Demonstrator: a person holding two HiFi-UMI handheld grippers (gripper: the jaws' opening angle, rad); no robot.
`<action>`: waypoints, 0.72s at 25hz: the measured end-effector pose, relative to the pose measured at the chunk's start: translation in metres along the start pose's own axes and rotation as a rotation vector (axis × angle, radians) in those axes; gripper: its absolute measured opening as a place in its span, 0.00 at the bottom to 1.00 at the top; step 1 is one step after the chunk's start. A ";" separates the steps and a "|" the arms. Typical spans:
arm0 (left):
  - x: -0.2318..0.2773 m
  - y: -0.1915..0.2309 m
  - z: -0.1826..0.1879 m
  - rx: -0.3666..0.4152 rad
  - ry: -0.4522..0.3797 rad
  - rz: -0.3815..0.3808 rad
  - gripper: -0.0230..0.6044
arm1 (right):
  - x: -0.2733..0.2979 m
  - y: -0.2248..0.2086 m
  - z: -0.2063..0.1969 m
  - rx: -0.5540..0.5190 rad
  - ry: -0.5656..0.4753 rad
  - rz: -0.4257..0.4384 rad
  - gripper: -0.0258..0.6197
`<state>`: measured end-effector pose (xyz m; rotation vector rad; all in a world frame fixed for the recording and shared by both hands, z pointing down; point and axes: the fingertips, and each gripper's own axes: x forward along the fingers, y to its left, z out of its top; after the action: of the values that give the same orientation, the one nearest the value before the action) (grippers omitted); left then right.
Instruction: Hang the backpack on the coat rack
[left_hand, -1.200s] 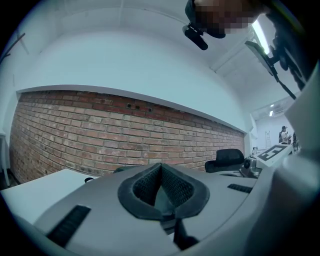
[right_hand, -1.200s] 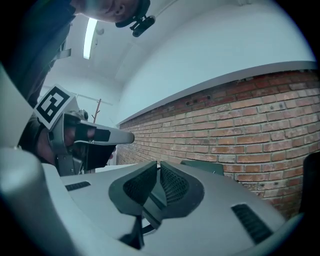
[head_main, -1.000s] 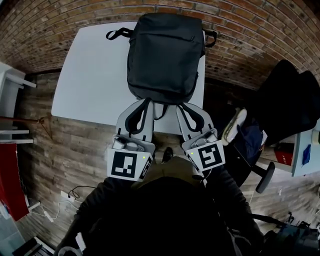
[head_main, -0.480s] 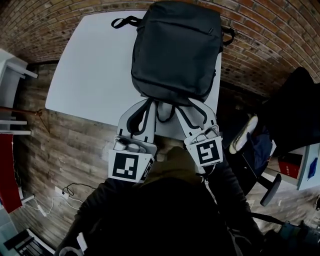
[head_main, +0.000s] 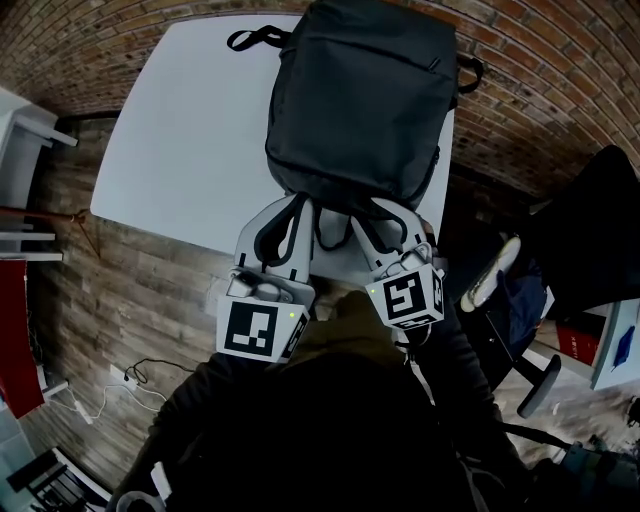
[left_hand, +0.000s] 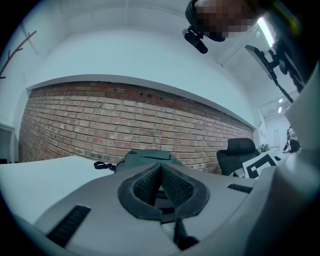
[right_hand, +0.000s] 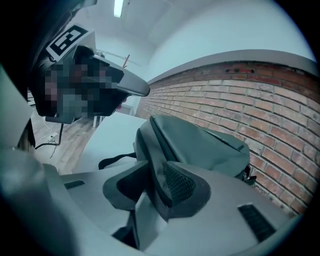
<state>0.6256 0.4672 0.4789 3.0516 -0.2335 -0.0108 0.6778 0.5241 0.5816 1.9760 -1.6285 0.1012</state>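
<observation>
The backpack (head_main: 355, 100) lies flat on the white table (head_main: 190, 130), straight ahead of both grippers, its near edge at their tips and its far end towards the brick wall (head_main: 560, 80) beyond them. The left gripper (head_main: 293, 203) points level at the near edge. Its jaws are fully closed, the pads (left_hand: 150, 182) meeting tip to tip, and its own view shows nothing caught between them, only the dark bag rising just past the tips. The right gripper (head_main: 380, 208), just beside it on the right and tilted a little downward, has its jaws spread wide. A dark fold of the backpack's near edge runs down between them and lies against the right-hand pad, while the other pad looks clear of it, so the bag sits between the jaws without being pinched. A loop of strap (head_main: 322, 225) hangs off the table edge in the gap between the two grippers, and another strap (head_main: 250, 40) sticks out from the bag's far corner, ahead and left of the left gripper. Below and behind both grippers is the wooden floor (head_main: 150, 290). Off to the right gripper's right stands a black office chair (head_main: 600, 230).
</observation>
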 end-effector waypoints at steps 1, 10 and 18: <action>0.001 0.000 -0.001 0.000 0.002 -0.002 0.05 | 0.002 0.000 -0.002 -0.009 0.019 0.000 0.20; -0.002 0.011 0.000 -0.007 0.011 0.007 0.05 | -0.004 -0.010 0.010 0.064 -0.031 -0.003 0.08; -0.017 0.010 0.095 -0.012 -0.039 0.019 0.05 | -0.063 -0.084 0.145 0.127 -0.152 -0.059 0.08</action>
<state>0.6062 0.4518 0.3849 3.0390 -0.2638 -0.0707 0.6970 0.5201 0.4036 2.1730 -1.6945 0.0331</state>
